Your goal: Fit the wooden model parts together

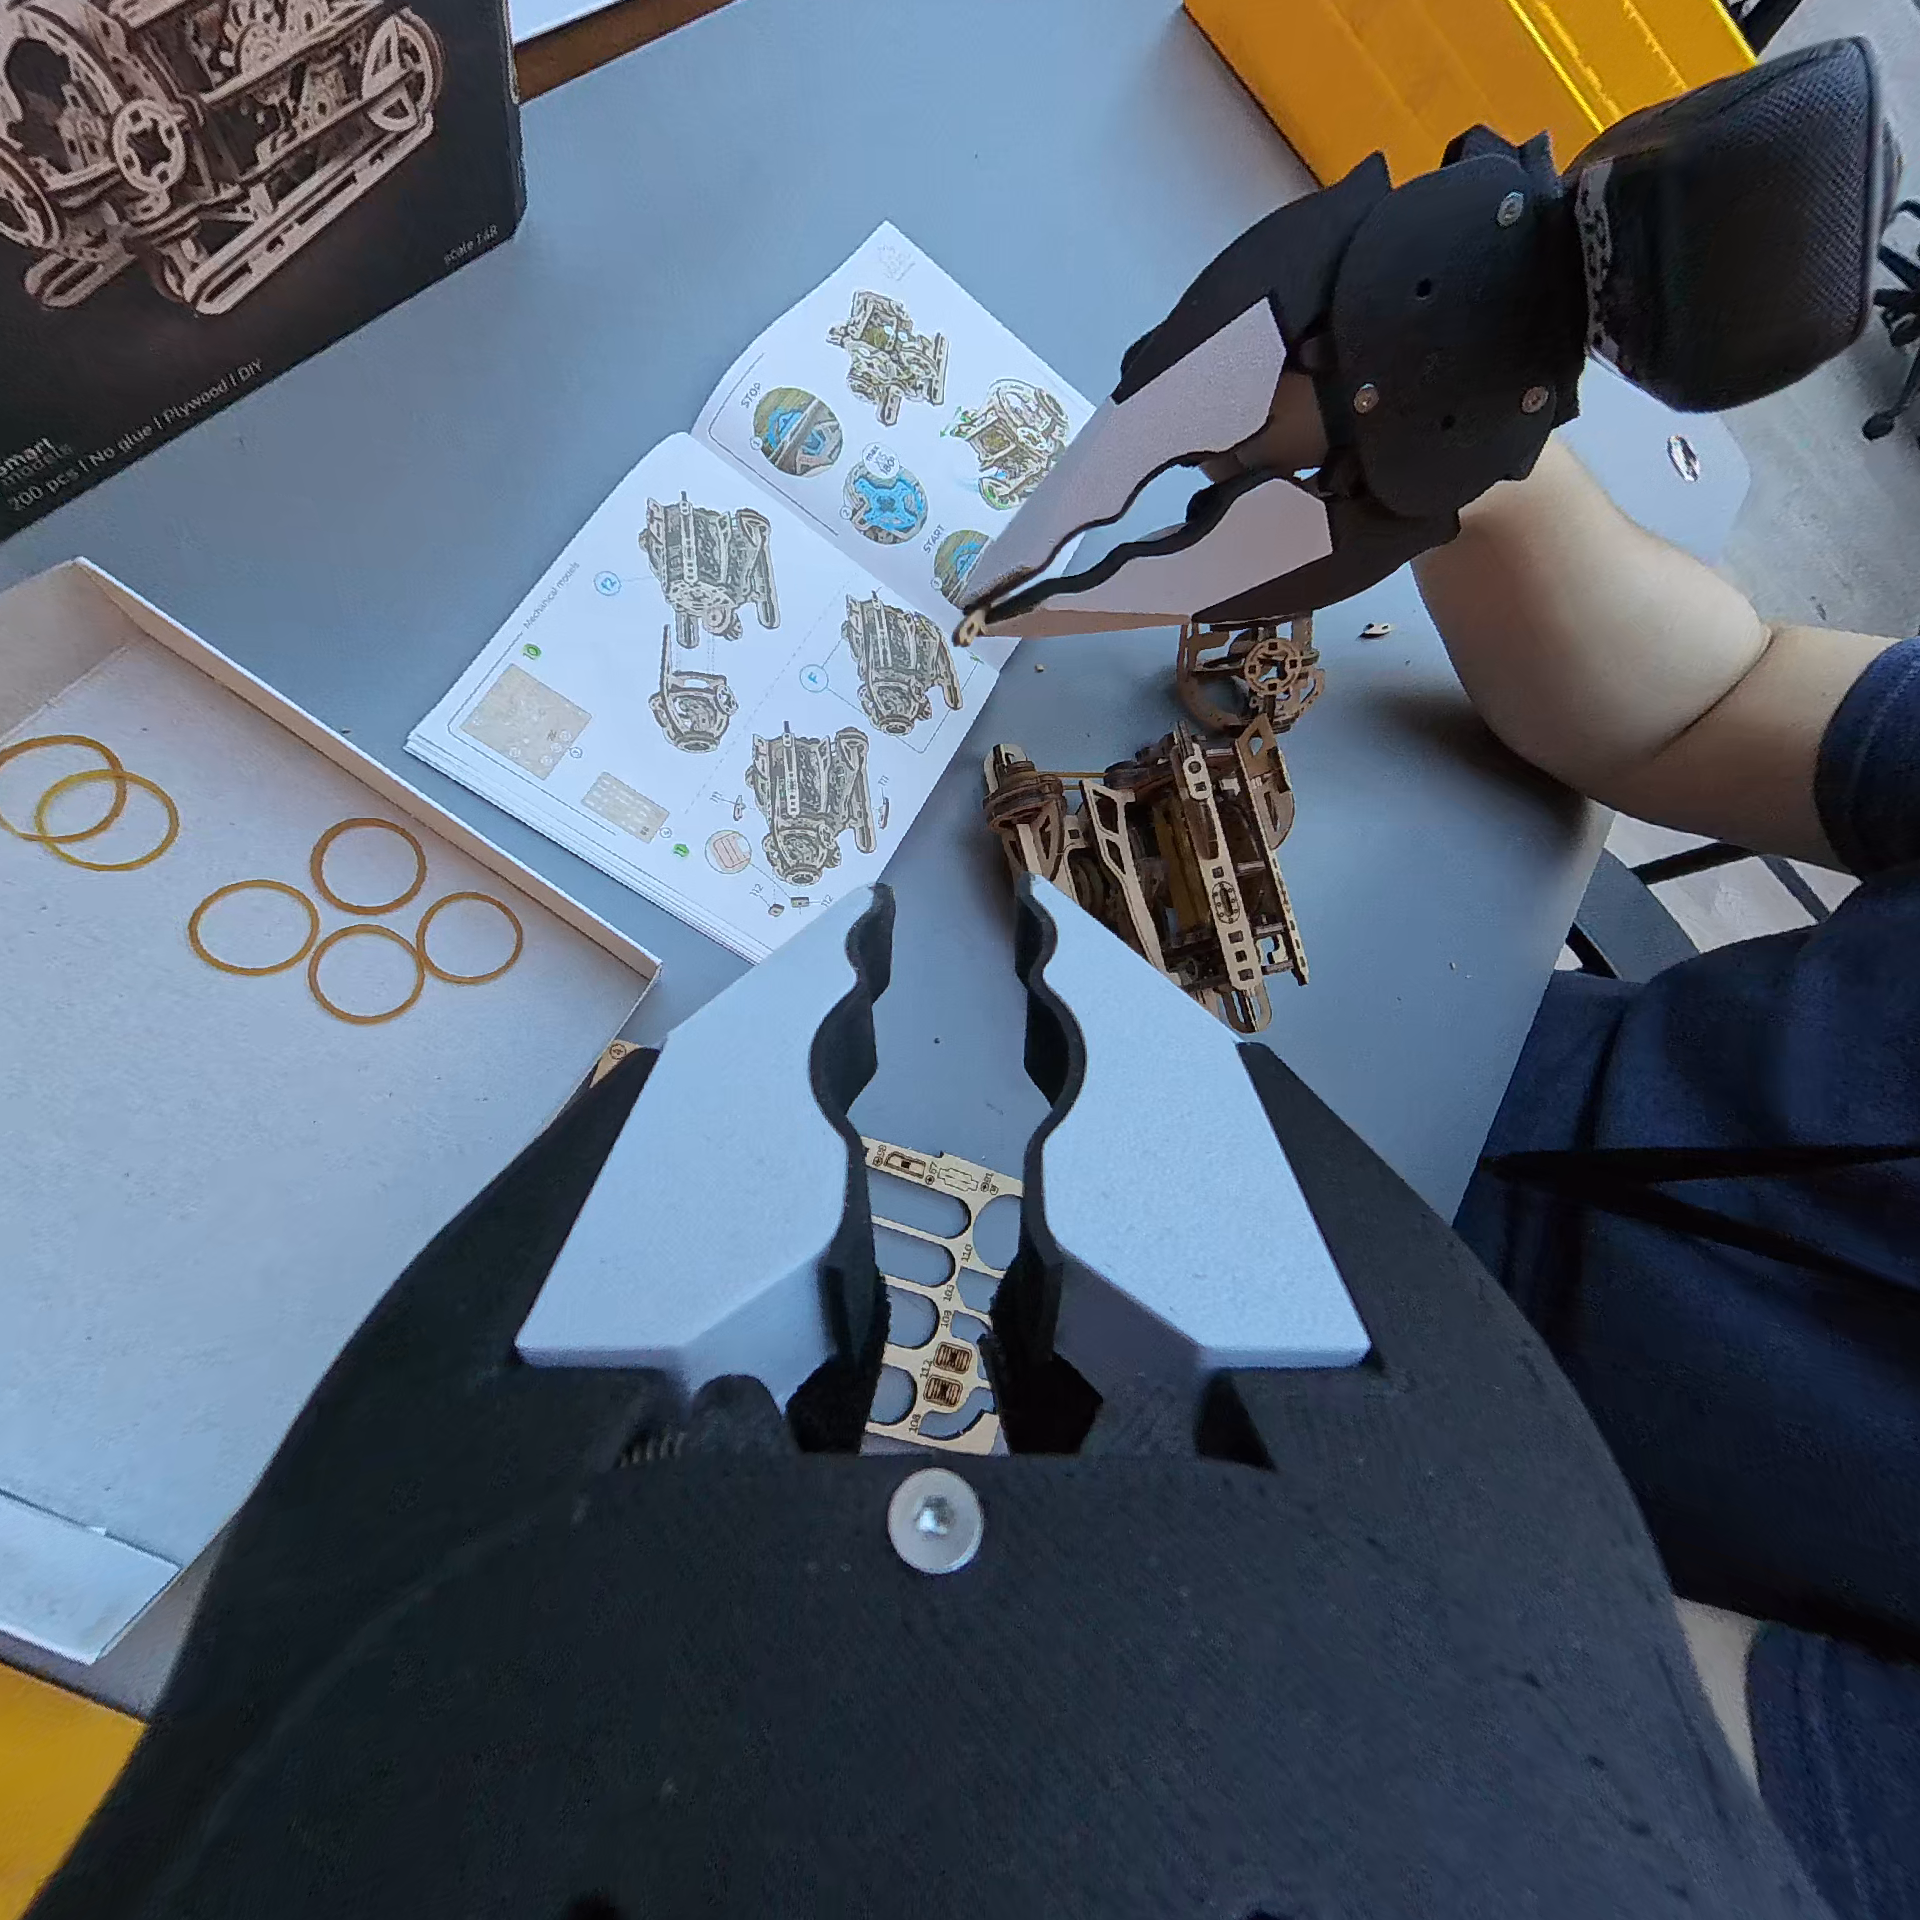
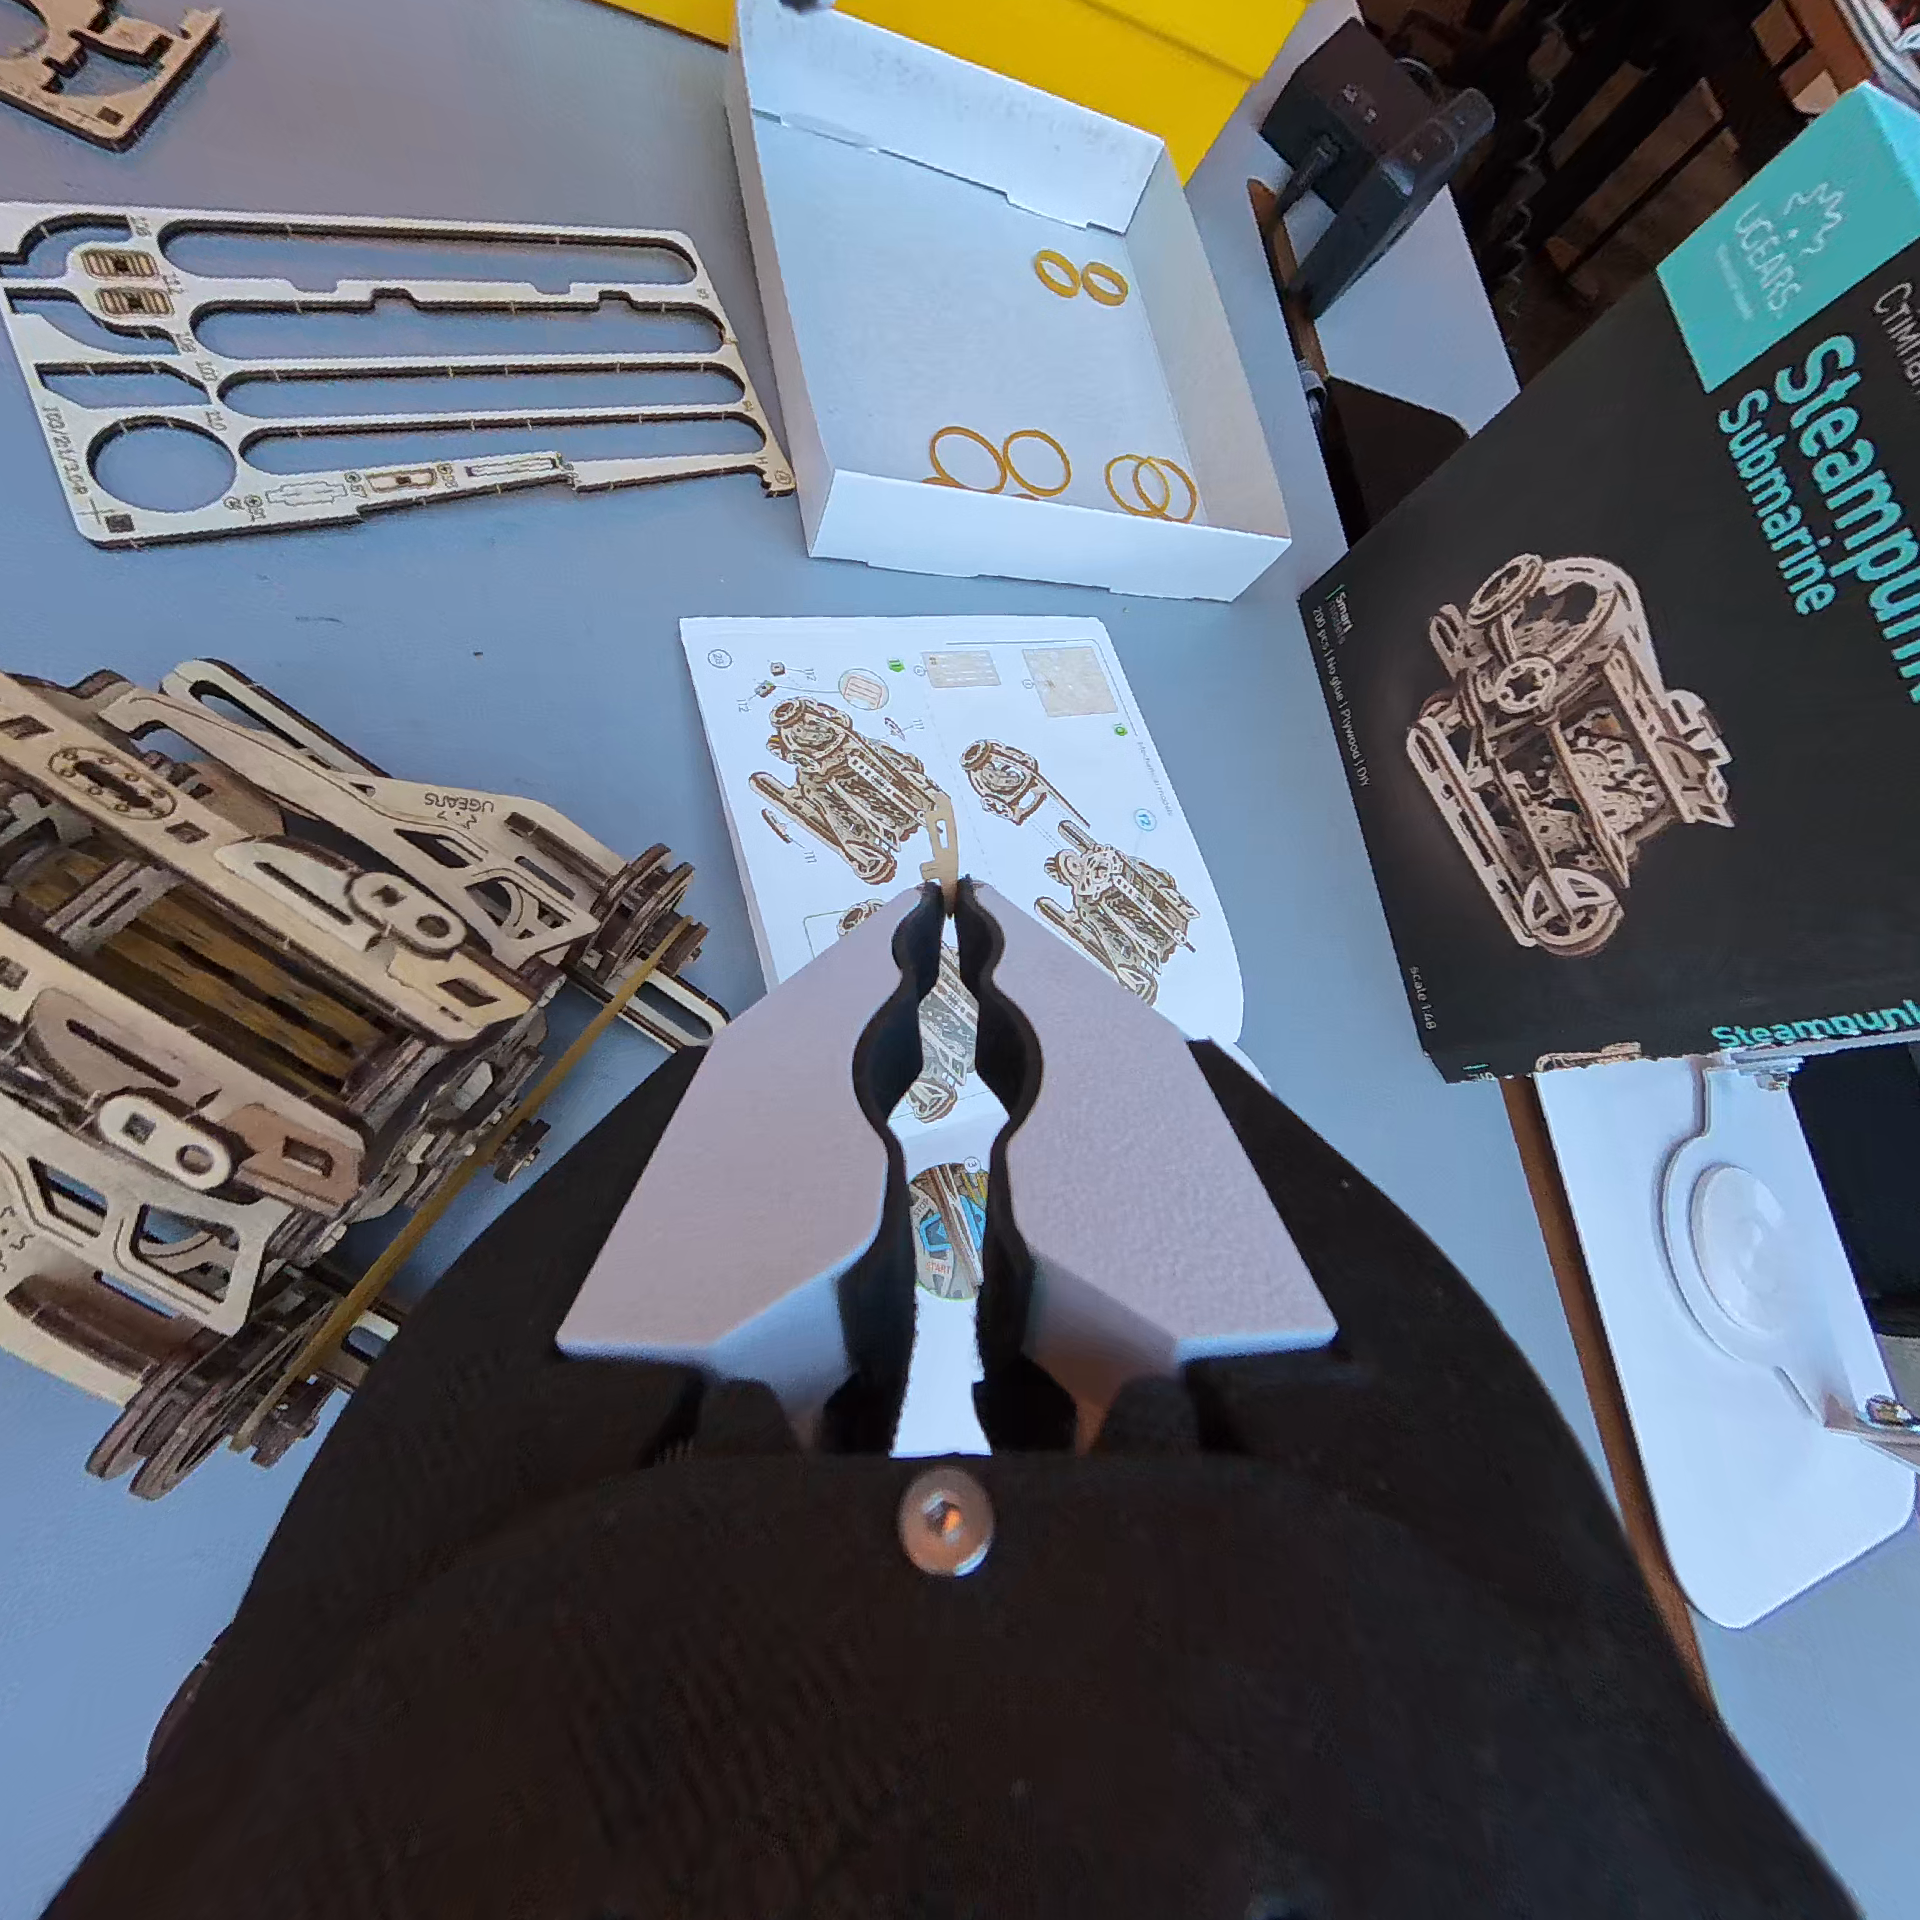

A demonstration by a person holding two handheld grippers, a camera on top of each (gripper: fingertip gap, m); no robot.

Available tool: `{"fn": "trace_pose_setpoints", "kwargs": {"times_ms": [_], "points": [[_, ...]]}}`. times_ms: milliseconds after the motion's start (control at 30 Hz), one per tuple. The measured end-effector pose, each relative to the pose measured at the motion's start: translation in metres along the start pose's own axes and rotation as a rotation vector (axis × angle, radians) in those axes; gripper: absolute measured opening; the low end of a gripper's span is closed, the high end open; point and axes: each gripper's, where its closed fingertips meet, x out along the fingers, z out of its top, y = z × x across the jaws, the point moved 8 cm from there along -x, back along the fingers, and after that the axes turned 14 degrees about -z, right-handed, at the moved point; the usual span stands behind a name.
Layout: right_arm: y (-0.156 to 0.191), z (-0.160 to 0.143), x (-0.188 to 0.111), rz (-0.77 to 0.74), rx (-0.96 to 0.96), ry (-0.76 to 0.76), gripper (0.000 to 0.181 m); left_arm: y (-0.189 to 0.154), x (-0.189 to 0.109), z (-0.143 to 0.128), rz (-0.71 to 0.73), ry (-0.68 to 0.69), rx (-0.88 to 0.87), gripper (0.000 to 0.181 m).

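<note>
the right gripper [image 2: 943, 894] is pinching a thin, light, likely snappable wooden sliver [image 2: 938, 842] by its lower end; the left gripper [image 1: 956, 914] is hanging open, empty, near the model [image 1: 1164, 862].

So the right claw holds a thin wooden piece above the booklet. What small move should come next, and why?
Probably carry the right claw over to the model and line the piece up with its slot. The claw is shut on the piece over the booklet, apart from the model. The left claw is open and empty near the model, so it could steady it.
</note>
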Motion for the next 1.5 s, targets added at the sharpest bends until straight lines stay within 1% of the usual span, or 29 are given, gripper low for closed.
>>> {"fn": "trace_pose_setpoints", "kwargs": {"times_ms": [200, 467, 767, 1167, 1267, 1333, 1367, 1433, 1500], "points": [[-0.006, 0.001, -0.009, -0.012, -0.018, -0.021, 0.001, -0.005, 0.003, 0.004, -0.076, -0.025, 0.018, 0.019], [-0.013, 0.004, -0.019, -0.021, -0.012, -0.07, 0.001, 0.0, 0.005, 0.005, -0.08, -0.038, -0.004, 0.019], [-0.011, 0.003, -0.015, -0.015, -0.009, -0.059, 0.001, 0.001, 0.005, 0.005, -0.084, -0.035, -0.01, 0.018], [-0.007, 0.01, -0.019, 0.009, -0.022, -0.095, 0.001, -0.003, 0.005, 0.009, -0.085, -0.037, 0.007, 0.02], [0.0, 0.03, -0.03, 0.037, -0.047, -0.176, 0.001, -0.013, 0.005, 0.025, -0.096, -0.105, 0.055, 0.025], [0.01, 0.045, -0.043, 0.061, -0.112, -0.235, 0.001, -0.027, 0.012, 0.033, -0.133, -0.135, 0.091, 0.027], [0.015, 0.05, -0.05, 0.058, -0.161, -0.247, 0.001, -0.035, 0.018, 0.033, -0.143, -0.108, 0.108, 0.03], [0.023, 0.056, -0.059, 0.049, -0.233, -0.248, 0.001, -0.05, 0.033, 0.027, -0.137, -0.056, 0.15, 0.03], [0.033, 0.059, -0.064, 0.082, -0.265, -0.263, 0.001, -0.061, 0.047, 0.02, -0.115, -0.054, 0.151, 0.027]]}}
